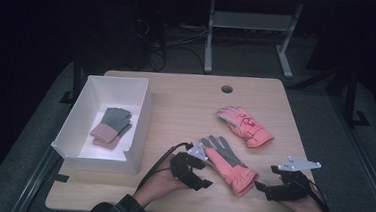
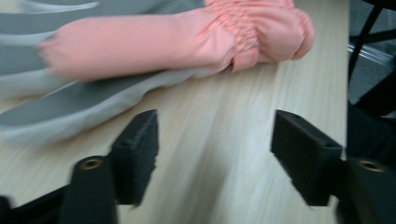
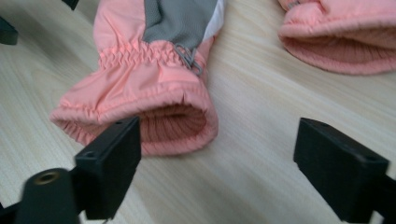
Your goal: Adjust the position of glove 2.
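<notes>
fingers: left gripper (image 1: pixel 202 181) and right gripper (image 1: pixel 263 189) both spread apart, holding nothing
near pink ski glove (image 1: pixel 226 165): palm up on table (image 1: pixel 186 106), between grippers
risk: slack cuff may slip from a shallow pinch
far glove (image 1: pixel 245 125): well apart

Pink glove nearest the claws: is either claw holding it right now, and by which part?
Nothing is held. The left claw stands open over bare table beside the pink glove; the right claw is open at the glove's cuff, pads not pressing it.
</notes>
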Available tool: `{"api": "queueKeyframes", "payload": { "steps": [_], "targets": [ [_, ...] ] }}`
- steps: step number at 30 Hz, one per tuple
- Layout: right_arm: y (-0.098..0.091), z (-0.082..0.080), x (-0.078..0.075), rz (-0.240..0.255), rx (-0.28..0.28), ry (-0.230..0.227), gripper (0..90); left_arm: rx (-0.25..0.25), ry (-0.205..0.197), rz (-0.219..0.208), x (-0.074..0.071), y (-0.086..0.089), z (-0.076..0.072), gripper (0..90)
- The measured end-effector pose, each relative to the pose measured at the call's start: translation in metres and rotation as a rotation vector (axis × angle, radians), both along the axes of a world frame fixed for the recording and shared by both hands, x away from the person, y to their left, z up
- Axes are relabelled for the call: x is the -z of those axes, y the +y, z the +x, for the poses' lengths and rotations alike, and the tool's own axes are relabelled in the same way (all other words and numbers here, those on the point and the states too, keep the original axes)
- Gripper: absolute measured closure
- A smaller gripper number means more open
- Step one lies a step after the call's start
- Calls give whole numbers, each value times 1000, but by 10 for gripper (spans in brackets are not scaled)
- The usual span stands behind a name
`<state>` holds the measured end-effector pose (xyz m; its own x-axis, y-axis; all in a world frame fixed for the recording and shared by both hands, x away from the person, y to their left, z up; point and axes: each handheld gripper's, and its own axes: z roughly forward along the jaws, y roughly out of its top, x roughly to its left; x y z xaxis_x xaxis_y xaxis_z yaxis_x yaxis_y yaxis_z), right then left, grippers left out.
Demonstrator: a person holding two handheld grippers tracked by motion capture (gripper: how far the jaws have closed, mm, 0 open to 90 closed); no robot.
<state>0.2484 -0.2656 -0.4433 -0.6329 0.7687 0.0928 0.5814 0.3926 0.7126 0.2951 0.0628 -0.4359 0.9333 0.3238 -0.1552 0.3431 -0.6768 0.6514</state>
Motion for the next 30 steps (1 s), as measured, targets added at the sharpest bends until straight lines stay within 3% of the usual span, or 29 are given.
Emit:
{"api": "queueKeyframes", "payload": {
  "steps": [4,7,10,13,16,17,19,20,25,30],
  "targets": [
    [3,11,-6,-1,-25,19,189,-37,-7,-10,2,13,-2,201],
    [4,21,-11,-8,-42,30,209,-61,-27,8,5,29,-7,155],
    [4,33,-15,-14,-46,32,212,-101,-42,36,8,36,-10,133],
    [4,48,-20,-20,-63,44,238,-132,-48,23,9,40,-14,133],
    [4,60,-23,-24,-64,52,238,-140,-59,22,10,43,-16,133],
    [3,75,-28,-26,-72,58,239,-145,-61,24,11,45,-17,134],
    [3,80,-30,-28,-69,57,240,-141,-61,36,11,46,-17,137],
    [3,94,-36,-37,-84,64,255,-151,-55,30,12,48,-16,136],
    [7,121,-48,-70,-94,81,265,-154,-67,43,13,51,-16,136],
    [16,145,-51,-93,-90,82,293,-148,-79,45,13,49,-17,137]
  ]
}}
